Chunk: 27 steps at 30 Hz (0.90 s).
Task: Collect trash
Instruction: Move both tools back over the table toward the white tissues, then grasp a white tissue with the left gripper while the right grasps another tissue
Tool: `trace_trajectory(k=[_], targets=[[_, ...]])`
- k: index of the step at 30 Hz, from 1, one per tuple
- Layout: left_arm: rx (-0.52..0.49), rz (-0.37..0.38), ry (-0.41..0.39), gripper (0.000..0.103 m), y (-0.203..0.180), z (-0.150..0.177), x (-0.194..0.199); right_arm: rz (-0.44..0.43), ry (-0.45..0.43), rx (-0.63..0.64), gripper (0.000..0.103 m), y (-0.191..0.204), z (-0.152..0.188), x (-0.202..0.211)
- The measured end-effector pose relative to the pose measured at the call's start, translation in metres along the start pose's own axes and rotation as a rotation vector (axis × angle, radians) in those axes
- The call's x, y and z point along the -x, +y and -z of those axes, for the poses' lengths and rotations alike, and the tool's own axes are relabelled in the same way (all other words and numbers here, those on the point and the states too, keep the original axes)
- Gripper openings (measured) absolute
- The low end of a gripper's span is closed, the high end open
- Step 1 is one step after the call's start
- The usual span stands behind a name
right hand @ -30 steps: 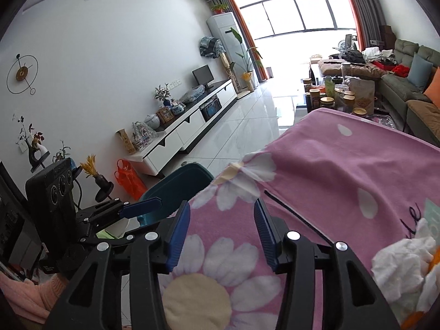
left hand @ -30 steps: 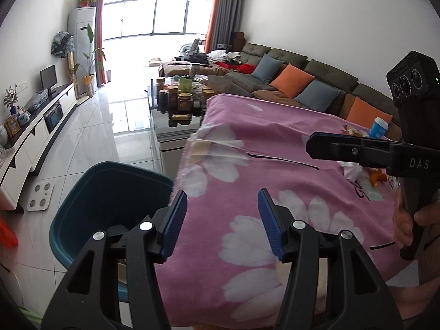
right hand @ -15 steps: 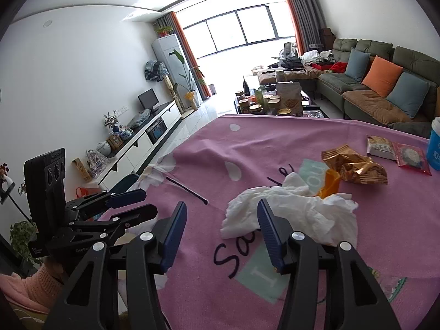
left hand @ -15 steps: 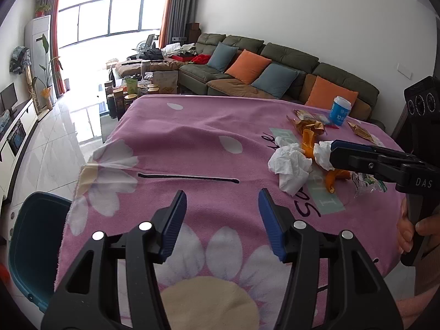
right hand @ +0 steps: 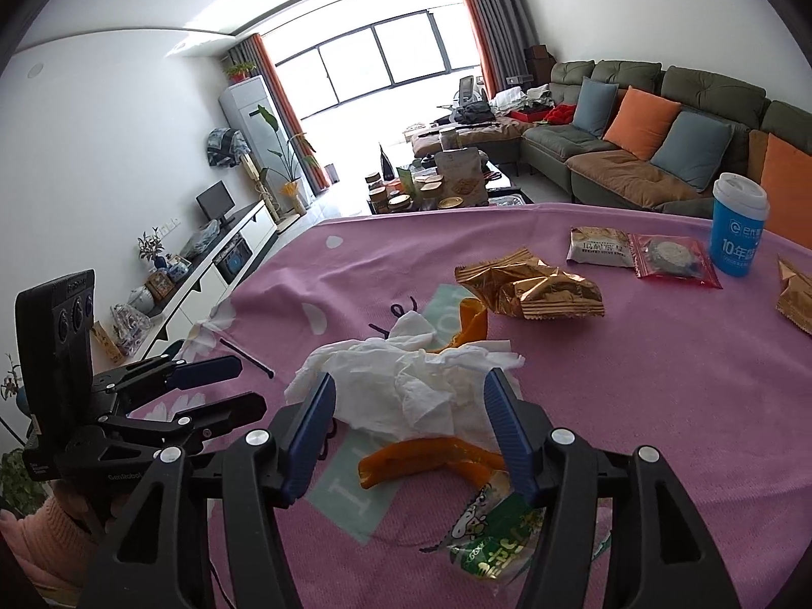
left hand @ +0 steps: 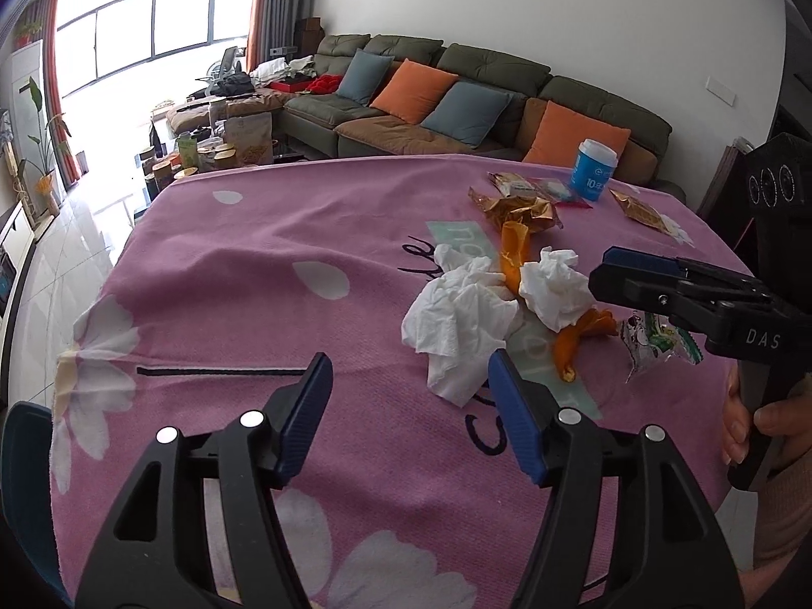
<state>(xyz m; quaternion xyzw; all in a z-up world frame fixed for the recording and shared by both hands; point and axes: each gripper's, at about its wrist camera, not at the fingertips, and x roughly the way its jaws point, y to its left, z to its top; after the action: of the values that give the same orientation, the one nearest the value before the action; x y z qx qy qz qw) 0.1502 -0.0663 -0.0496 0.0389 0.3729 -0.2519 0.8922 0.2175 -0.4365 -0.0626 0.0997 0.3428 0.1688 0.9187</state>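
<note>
Trash lies on a table under a pink flowered cloth (left hand: pixel 254 254): crumpled white tissues (left hand: pixel 459 319) (right hand: pixel 406 391), orange peel (left hand: pixel 515 254) (right hand: pixel 431 459), a gold wrapper (left hand: pixel 522 208) (right hand: pixel 528 286) and a clear green wrapper (left hand: pixel 654 340) (right hand: pixel 492 528). My left gripper (left hand: pixel 408 401) is open and empty, just short of the tissues. My right gripper (right hand: pixel 408 418) is open and empty, above the tissues and peel; it also shows in the left wrist view (left hand: pixel 634 271). The left gripper also shows in the right wrist view (right hand: pixel 213 391).
A blue cup (left hand: pixel 594 170) (right hand: pixel 738 226), snack packets (right hand: pixel 644 251) and another gold packet (left hand: pixel 642 213) sit at the table's far side. A teal bin (left hand: pixel 25 482) stands beside the table's left edge. A sofa with cushions (left hand: pixel 457 101) is behind.
Both grippers have swung from the table's left edge and bin towards the trash pile and moved closer to it. Both stayed open.
</note>
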Motion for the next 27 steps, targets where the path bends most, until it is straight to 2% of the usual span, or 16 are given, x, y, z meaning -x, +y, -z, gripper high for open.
trace_trajectory(k=[8, 13, 19, 21, 23, 27], targets=[[-0.006, 0.033, 0.067, 0.064, -0.011, -0.015, -0.03, 0.003, 0.026, 0.003, 0.059, 0.001, 0.0, -0.012], [0.007, 0.043, 0.105, 0.054, -0.008, -0.017, -0.045, 0.008, 0.048, 0.002, 0.056, 0.001, -0.001, -0.019], [0.011, 0.051, 0.125, 0.037, -0.009, -0.017, -0.051, 0.011, 0.073, -0.007, 0.039, 0.0, 0.0, -0.026], [0.014, 0.062, 0.127, 0.022, -0.009, -0.016, -0.051, 0.004, 0.079, -0.01, 0.029, -0.002, 0.0, -0.026], [0.01, 0.066, 0.131, 0.014, -0.01, -0.014, -0.052, -0.002, 0.075, -0.014, 0.021, -0.003, 0.001, -0.025], [0.005, 0.067, 0.116, 0.008, -0.013, -0.013, -0.048, -0.006, 0.069, -0.014, 0.012, -0.004, 0.001, -0.023]])
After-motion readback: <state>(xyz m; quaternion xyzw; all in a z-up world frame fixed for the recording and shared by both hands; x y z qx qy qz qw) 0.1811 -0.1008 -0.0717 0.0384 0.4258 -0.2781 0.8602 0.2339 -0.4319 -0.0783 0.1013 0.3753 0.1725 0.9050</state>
